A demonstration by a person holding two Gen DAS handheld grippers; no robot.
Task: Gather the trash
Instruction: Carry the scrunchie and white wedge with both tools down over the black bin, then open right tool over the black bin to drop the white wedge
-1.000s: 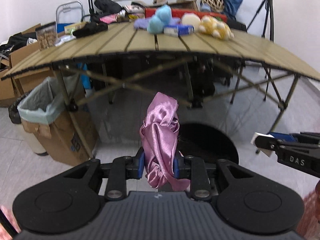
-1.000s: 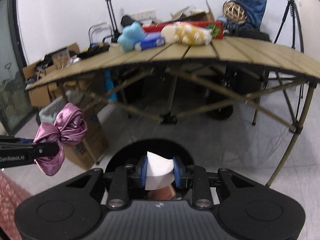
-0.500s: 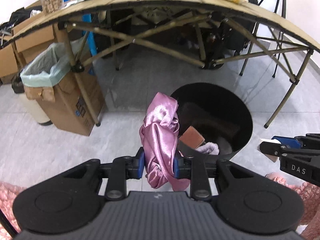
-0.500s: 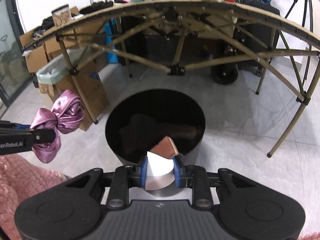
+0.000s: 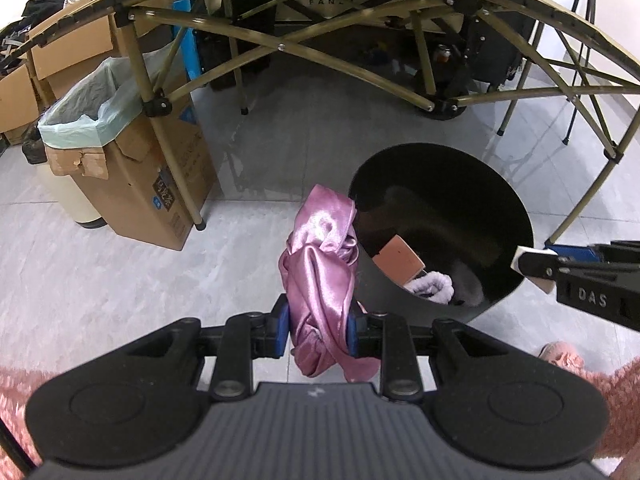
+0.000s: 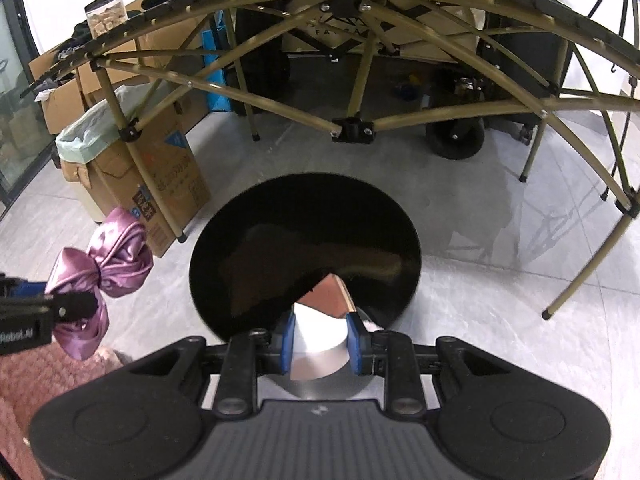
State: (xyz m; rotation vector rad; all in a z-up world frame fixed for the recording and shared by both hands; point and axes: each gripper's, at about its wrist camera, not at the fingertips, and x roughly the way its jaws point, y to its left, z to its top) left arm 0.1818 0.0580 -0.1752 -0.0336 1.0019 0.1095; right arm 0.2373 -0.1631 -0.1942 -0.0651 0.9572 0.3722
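The left gripper (image 5: 316,330) is clamped tight on a bunched pink satin cloth (image 5: 320,276), which stands up between its blue pads and hangs just left of the rim of the black round bin (image 5: 516,216) on the grey tiled floor. The right gripper (image 6: 320,340) is closed on a white folded piece of paper (image 6: 316,336), held at the near rim of the same bin (image 6: 404,216), partly over its mouth.

Inside the bin lie a brown rectangular block (image 5: 400,260), leaning against the near left wall, and a pale lilac fluffy band (image 5: 434,286) beside it on the bottom; the rest of the interior is dark and glossy.

To the far left, by a leg of the folding slatted table (image 5: 280,46), stands a cardboard box (image 5: 148,196) lined with a pale green plastic bag (image 5: 80,116); what the bag holds cannot be made out. More cardboard boxes sit further left behind it. In the left-wrist view the right gripper (image 5: 536,266) reaches in from the right edge with its paper at the bin's right rim. Pink fuzzy fabric (image 5: 608,392) shows at the near corners
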